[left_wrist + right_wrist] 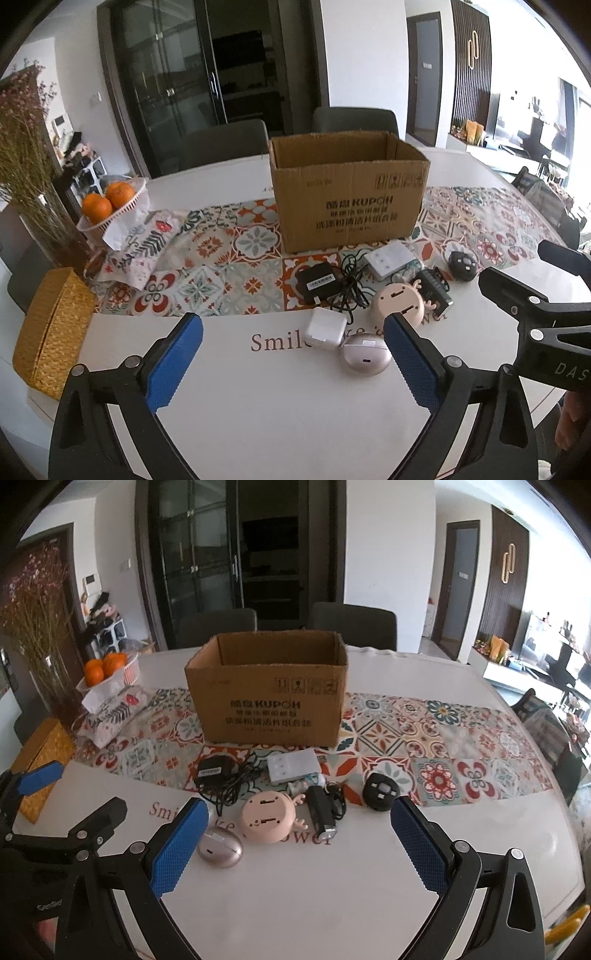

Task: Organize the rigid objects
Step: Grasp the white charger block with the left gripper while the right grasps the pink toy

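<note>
An open cardboard box stands on the patterned runner; it also shows in the right wrist view. In front of it lie a black adapter with cord, a white flat box, a black round gadget, a black flashlight, a pink round gadget, a white cube charger and a silver oval case. My left gripper is open and empty above the white table, near the charger and case. My right gripper is open and empty, facing the pink gadget and flashlight.
A basket with oranges, a tissue pack in a floral cover, a woven yellow box and a vase of dried flowers stand at the left. Chairs stand behind the table. The right gripper's body shows at the left wrist view's right edge.
</note>
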### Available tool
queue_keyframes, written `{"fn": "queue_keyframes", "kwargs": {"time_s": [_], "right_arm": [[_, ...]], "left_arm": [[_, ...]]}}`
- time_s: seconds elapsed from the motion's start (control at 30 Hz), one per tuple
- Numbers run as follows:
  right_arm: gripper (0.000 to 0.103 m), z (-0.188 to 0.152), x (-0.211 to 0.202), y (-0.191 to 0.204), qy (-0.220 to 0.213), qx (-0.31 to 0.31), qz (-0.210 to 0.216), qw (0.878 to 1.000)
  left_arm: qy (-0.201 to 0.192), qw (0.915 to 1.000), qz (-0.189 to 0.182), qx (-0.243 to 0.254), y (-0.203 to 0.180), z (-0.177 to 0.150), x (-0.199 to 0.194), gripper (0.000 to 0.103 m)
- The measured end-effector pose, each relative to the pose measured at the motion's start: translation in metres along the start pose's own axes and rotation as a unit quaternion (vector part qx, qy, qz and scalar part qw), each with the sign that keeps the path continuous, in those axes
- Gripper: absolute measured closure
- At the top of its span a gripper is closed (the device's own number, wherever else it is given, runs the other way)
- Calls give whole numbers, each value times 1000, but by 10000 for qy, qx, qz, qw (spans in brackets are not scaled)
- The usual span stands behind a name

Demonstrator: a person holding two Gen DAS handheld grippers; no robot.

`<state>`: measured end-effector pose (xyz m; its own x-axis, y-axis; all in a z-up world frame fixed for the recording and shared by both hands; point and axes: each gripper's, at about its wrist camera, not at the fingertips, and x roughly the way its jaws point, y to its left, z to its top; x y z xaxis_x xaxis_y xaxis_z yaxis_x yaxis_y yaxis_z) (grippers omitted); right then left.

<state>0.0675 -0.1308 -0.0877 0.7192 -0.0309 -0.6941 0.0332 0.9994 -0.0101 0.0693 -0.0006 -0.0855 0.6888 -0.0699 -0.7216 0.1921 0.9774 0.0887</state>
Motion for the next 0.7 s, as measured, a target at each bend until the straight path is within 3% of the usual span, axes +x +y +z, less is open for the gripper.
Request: {"fn": "queue_keyframes", "kwargs": {"time_s": [0.33, 0.47, 0.7], "right_arm": [[3, 9, 46, 5, 515, -51, 179, 9985], [3, 11, 70, 6, 884, -112, 338, 9955], [8, 10, 104, 9, 1398, -124, 590, 9883]], "left_arm": [[471, 9986, -231, 82, 4, 5, 44, 10], [784, 9952, -567, 148, 2, 2, 64, 10], [1125, 9905, -754, 244, 0, 3, 94, 11]]}}
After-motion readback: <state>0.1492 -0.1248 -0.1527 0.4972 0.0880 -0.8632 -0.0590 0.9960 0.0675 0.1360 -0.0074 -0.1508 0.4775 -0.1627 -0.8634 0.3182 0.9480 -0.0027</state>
